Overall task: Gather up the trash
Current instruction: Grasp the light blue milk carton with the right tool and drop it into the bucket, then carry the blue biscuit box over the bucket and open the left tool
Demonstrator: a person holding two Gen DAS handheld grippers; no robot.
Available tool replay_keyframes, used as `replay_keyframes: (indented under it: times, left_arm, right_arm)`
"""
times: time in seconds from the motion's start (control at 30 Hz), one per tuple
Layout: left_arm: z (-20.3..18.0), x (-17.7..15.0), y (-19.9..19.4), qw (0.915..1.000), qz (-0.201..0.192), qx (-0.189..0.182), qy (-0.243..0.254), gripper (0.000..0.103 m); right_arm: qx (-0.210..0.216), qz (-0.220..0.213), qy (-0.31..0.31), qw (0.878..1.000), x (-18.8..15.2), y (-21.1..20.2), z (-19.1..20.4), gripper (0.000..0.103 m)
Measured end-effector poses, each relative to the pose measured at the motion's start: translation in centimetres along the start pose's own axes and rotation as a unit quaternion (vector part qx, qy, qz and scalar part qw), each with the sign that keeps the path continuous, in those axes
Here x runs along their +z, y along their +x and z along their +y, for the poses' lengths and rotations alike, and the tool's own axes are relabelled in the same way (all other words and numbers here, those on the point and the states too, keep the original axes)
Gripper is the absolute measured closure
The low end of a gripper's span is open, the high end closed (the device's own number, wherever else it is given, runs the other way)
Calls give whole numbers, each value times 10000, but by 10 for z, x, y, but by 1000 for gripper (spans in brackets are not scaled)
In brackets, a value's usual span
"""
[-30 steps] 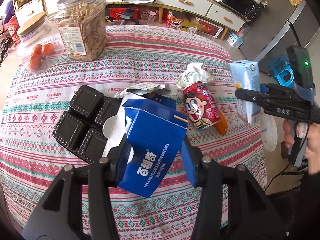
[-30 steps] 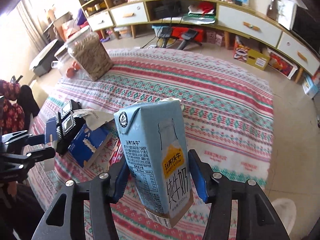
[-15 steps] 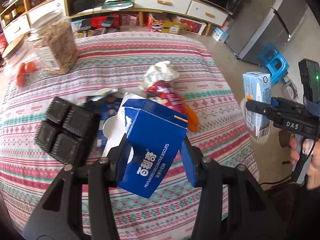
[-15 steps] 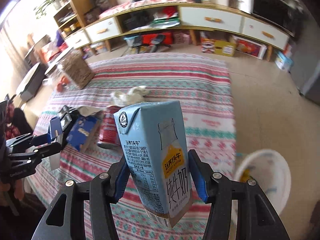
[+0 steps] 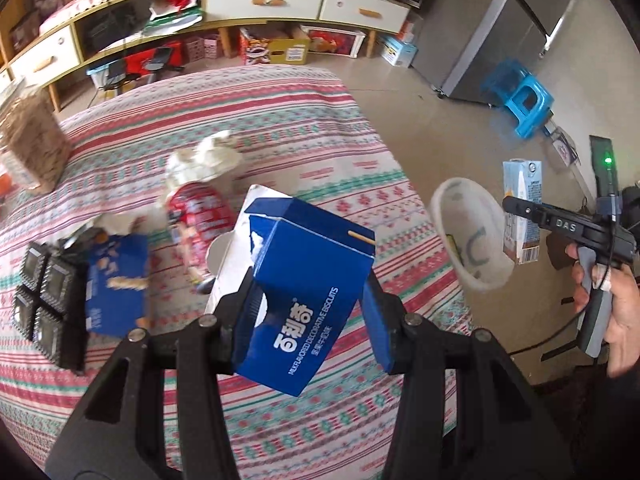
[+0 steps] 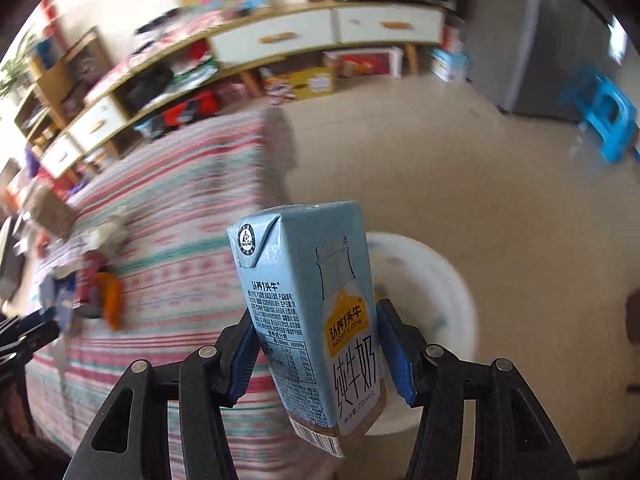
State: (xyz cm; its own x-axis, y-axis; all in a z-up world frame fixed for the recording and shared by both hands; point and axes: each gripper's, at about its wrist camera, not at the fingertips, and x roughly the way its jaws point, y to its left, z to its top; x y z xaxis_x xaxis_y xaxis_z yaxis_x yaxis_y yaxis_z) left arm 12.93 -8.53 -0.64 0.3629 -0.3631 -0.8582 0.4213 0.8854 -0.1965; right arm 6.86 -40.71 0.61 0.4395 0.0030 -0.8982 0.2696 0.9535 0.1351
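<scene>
At the bottom centre of the left wrist view, the left gripper (image 5: 308, 312) has its blue pads pressed against the sides of a blue biscuit box (image 5: 308, 284), which sits tilted with its torn top flap open toward the upper left. In the right wrist view the right gripper (image 6: 316, 348) is likewise clamped on a light blue milk carton (image 6: 316, 316), upright and leaning slightly, low in the middle of the frame. From the left wrist view the same carton (image 5: 522, 208) hangs at the right edge, held out level by the right hand (image 5: 612, 300) wrapped around the gripper's grey handle.

Just behind the carton in the right wrist view, and lower centre-right, stands a white bin (image 6: 436, 280) on the beige floor (image 6: 460, 168), close beside the table edge.

The table wears a striped patterned cloth (image 5: 280, 108). On it, in the left half of the left wrist view, lie a red can (image 5: 200, 216) with crumpled white paper (image 5: 208, 156) at its top, a second blue wrapper (image 5: 116, 280), and a black plastic tray (image 5: 44, 292) at the far left. A jar of snacks (image 5: 28, 140) stands at the upper left edge.

Farther off, a long low cabinet (image 5: 260, 0) with white drawers runs along the top, a grey refrigerator (image 5: 500, 32) stands upper right, and a blue stool (image 5: 520, 100) sits by it.
</scene>
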Motion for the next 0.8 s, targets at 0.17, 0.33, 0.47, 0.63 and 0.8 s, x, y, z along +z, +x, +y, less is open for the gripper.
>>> replay_keyframes:
  times: [0.17,0.33,0.47,0.63,0.8]
  left_arm:
    - [-31,6,14,9994,69,4,342,53]
    - [-55,14,27,9984,163,-3,550,53]
    - [-82,20,37,9974,188,-141,682,53]
    - [-121,27,53,9942,241,-284,1008,53]
    - [-156,33,73,9898,356,-498,1284,53]
  right_arm:
    - [-21,161,254,9995,0,12,-31,46]
    - [175,324,494,9981,-4,17,-51,37]
    - [111,175,448,9988,-7,4,-55,33]
    - [-63,162,467,9988,-17,-4,-63,32]
    - [-325,137,385,9986,-31,-11,-79,31]
